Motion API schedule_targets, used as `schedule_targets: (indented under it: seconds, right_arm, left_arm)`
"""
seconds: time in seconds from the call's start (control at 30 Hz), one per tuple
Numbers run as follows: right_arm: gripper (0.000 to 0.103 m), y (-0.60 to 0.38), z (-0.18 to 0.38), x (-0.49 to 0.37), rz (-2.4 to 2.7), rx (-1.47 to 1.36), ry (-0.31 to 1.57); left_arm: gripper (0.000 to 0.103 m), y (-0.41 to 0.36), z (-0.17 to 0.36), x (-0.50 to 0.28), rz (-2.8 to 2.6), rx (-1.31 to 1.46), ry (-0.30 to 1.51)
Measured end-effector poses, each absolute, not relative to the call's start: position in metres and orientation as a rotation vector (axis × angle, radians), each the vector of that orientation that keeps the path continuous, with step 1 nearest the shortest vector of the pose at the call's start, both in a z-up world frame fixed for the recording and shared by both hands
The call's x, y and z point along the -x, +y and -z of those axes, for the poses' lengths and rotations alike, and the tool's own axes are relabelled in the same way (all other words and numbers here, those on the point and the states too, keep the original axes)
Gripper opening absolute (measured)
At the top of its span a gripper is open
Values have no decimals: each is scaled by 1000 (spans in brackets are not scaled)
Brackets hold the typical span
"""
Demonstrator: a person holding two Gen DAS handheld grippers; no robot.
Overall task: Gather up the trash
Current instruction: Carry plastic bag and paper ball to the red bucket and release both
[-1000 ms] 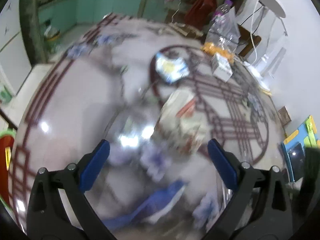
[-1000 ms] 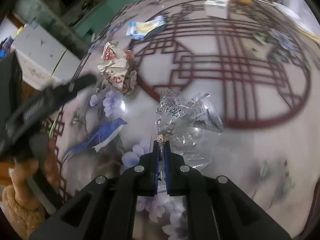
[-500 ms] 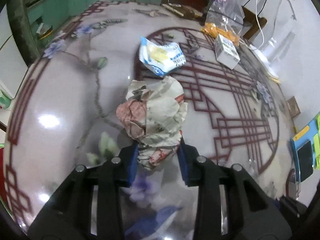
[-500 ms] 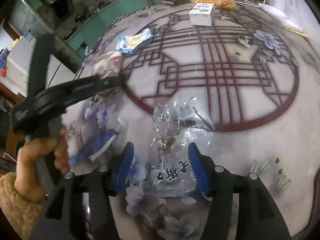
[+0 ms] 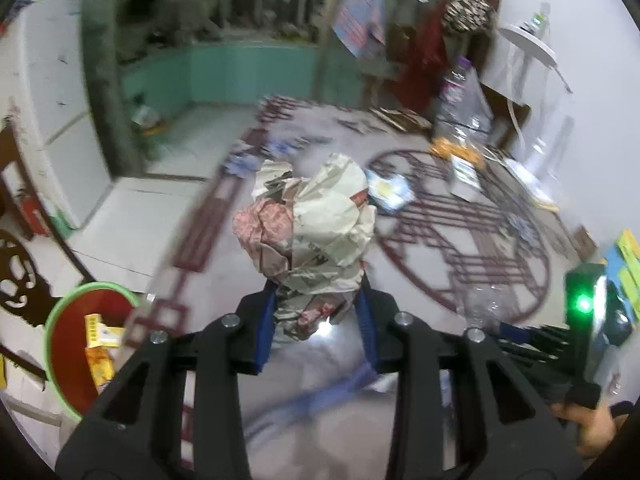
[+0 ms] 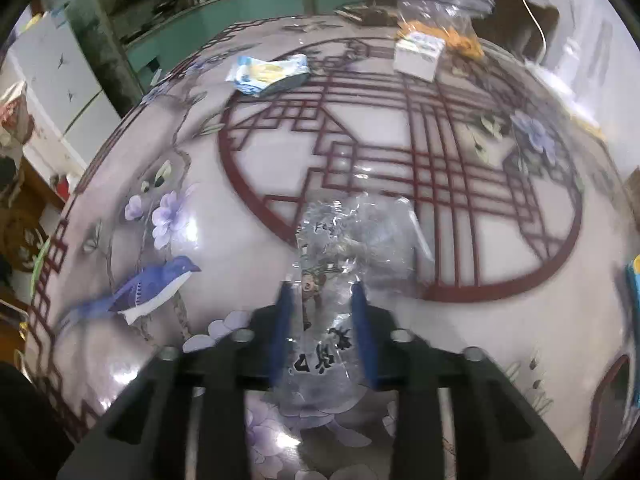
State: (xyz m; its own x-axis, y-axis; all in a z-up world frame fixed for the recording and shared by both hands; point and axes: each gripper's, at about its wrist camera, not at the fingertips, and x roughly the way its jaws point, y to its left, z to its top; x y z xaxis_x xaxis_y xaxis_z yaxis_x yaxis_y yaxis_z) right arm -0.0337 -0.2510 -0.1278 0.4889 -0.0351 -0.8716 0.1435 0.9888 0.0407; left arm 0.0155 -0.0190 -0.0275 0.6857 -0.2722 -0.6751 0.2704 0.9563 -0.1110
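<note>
Above the table (image 5: 420,248), left hand-held gripper (image 5: 316,320) has lifted its clamped paper wad (image 5: 316,224); right (image 6: 322,328) just closed on clear wrapper (image 6: 352,240).

Cluttered home: fridge (image 5: 52,120), dining table (image 6: 400,184)

Crumpled cream-and-pink printed paper wad (image 5: 316,232). Clear crinkled plastic wrapper (image 6: 344,264), black characters. Glossy grey table (image 6: 520,340): maroon lattice, lilac flowers, blue bird. Green-rimmed red bin (image 5: 72,320).

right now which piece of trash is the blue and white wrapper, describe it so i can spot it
On the round table with the dark red lattice circle, look at the far left rim of that circle. The blue and white wrapper lies flat there, with a yellow patch in its middle, unlike the plain white box to its right.
</note>
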Motion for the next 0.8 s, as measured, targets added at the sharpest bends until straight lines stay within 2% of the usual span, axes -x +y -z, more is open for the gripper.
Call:
schedule_targets:
  seconds: [0.23,0.6,0.8]
  right_arm:
    - [16,-242,112,44,129,-28,980]
    - [16,-228,79,78,164,-221,841]
    - [17,-205,61,83,125,-228,801]
  left_arm:
    - [34,-3,31,-23,269,-10,747]
    - [34,39,23,-21,232,57,715]
    - [35,45,21,-19,231,58,704]
